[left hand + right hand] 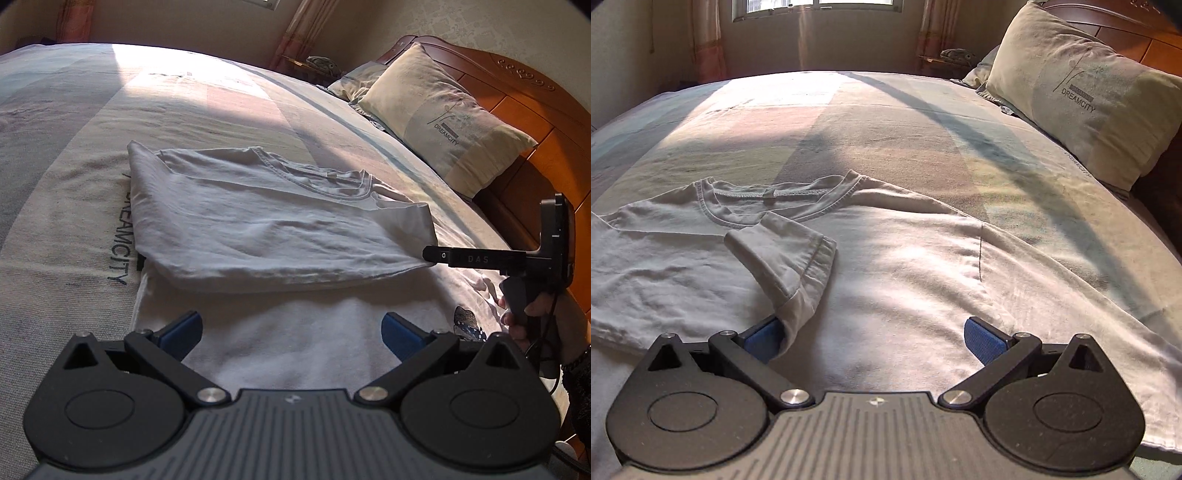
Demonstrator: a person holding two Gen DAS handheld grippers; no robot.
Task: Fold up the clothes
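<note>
A white T-shirt [258,221] lies flat on the bed, its far half folded over toward the middle. In the left wrist view my left gripper [291,332] hovers open over the shirt's near part, nothing between its blue pads [184,330]. My right gripper [430,254], held by a hand, reaches in from the right with its tip at the corner of the folded layer. In the right wrist view the T-shirt [923,266] fills the foreground, collar [775,199] at the far side. A folded-over sleeve [790,254] rests against the left pad of my open right gripper [873,338].
The striped bedspread [74,155] spreads wide beyond the shirt. A pillow [443,114] leans on the wooden headboard [535,122] at the right. Curtains and a window [820,7] stand past the bed's far edge.
</note>
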